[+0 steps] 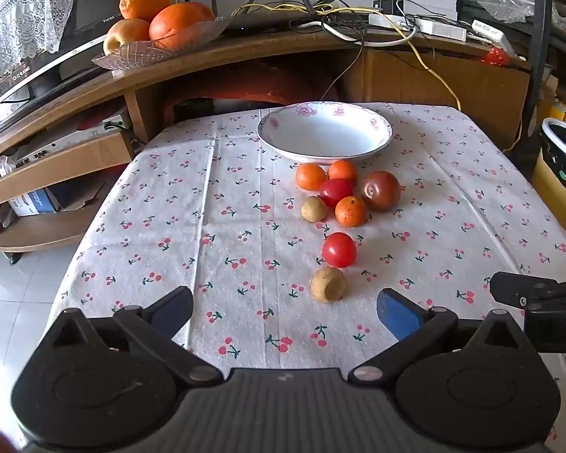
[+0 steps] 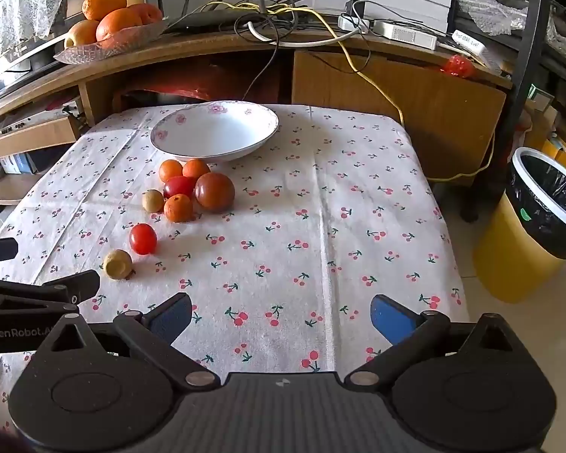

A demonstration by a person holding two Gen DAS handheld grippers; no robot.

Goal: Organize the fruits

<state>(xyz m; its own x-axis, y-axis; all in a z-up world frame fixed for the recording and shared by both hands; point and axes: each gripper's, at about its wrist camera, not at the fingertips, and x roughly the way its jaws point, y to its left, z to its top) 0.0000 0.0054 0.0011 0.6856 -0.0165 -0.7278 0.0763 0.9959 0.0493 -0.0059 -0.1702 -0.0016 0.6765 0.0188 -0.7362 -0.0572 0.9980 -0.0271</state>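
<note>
An empty white flowered bowl (image 1: 324, 134) (image 2: 215, 132) stands at the far side of the cherry-print table. In front of it lie three small oranges (image 1: 310, 176) (image 2: 178, 208), a large dark red tomato (image 1: 381, 190) (image 2: 215, 191), a red tomato (image 1: 335, 191) (image 2: 178, 186) and a tan longan (image 1: 313, 209) (image 2: 153, 201). Nearer sit a lone red tomato (image 1: 339, 250) (image 2: 143, 239) and a second longan (image 1: 328, 284) (image 2: 117, 264). My left gripper (image 1: 285, 307) is open over the near edge, just short of that longan. My right gripper (image 2: 281, 315) is open too, to the right of the fruit.
Behind the table is a wooden shelf with a glass dish of large oranges (image 1: 158, 19) (image 2: 109, 19) and tangled cables (image 1: 339, 19). A yellow bin with a black liner (image 2: 539, 219) stands on the floor to the right. Tiled floor (image 1: 15, 283) lies left.
</note>
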